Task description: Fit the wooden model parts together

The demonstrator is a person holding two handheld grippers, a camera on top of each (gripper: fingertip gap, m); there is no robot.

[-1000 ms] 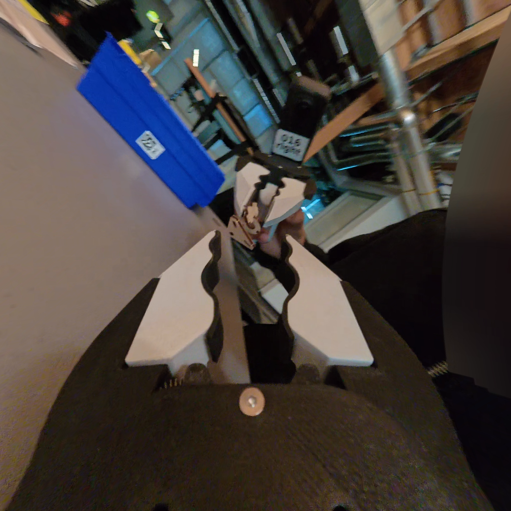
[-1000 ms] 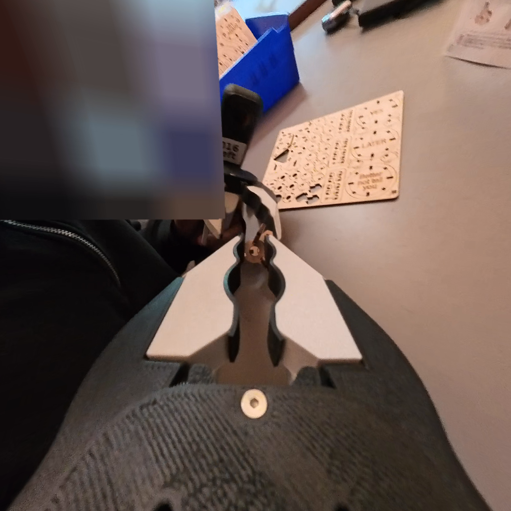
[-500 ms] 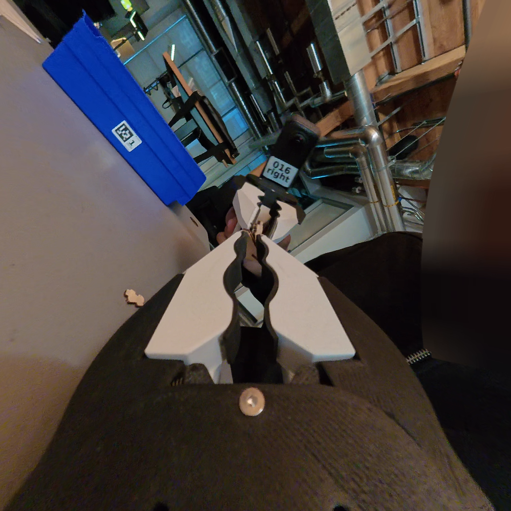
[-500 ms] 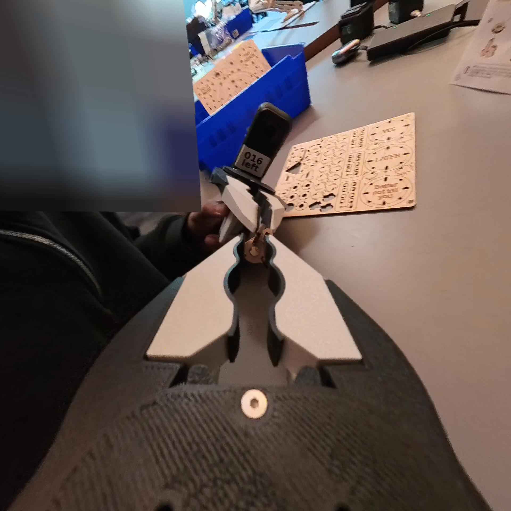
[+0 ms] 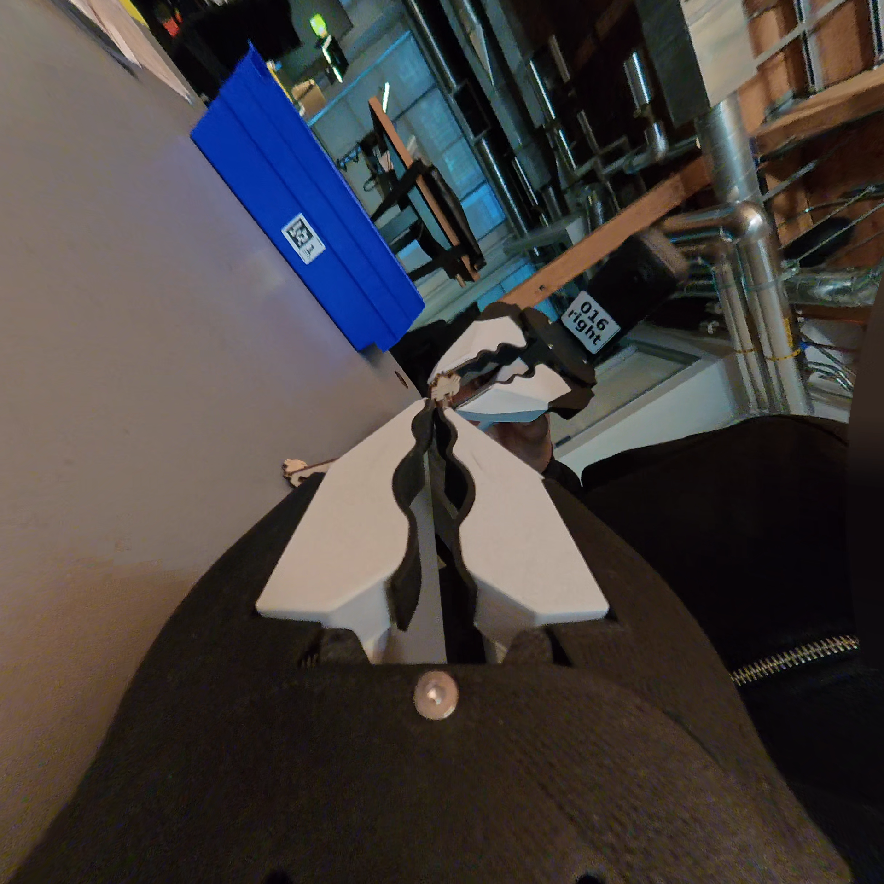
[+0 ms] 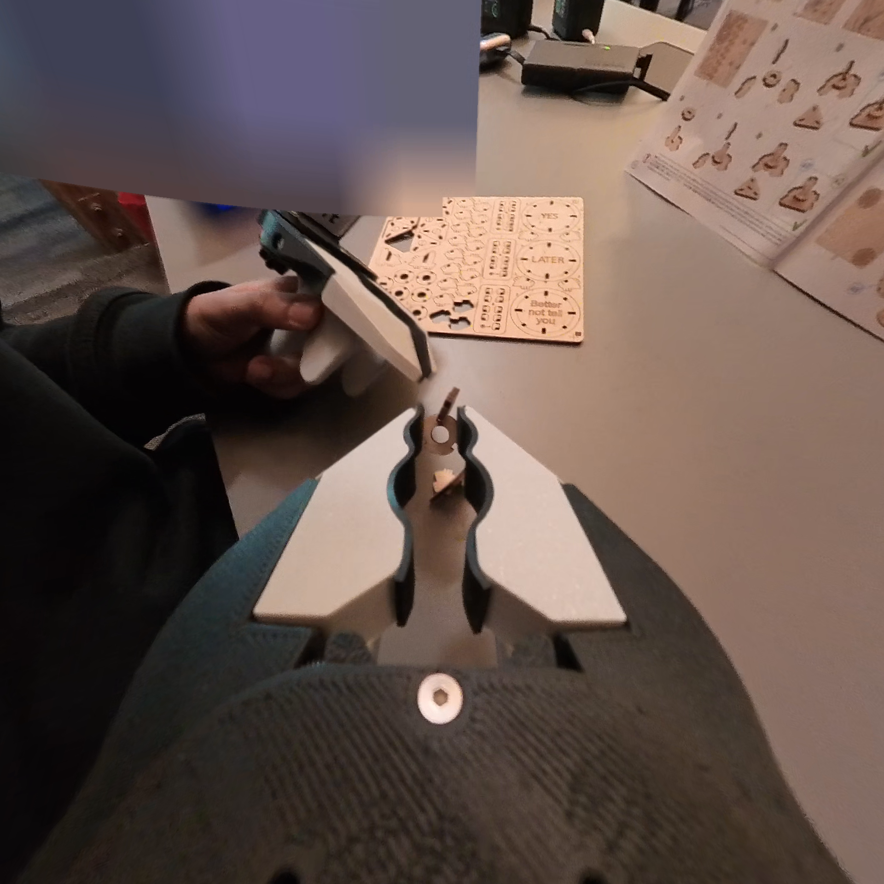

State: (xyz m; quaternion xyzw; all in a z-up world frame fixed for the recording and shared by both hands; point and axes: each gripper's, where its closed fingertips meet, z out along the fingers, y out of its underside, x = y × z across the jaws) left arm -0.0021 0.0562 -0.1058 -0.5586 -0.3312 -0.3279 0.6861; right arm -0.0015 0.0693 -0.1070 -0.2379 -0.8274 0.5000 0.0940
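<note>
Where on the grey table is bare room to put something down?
Bare grey table lies right of the right gripper, between the perforated wooden parts sheet and the illustrated instruction sheet. Crowded around the left gripper and fingertips.

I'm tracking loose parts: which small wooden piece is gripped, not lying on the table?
The round wooden ring piece, pinched between the right gripper's jaws; the other small wooden piece lies on the grey table.

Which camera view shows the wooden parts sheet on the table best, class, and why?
The right wrist view: the wooden parts sheet lies flat on the grey table, whole and unobstructed except its near-left corner behind the left gripper. The left wrist view does not show the sheet at all.
</note>
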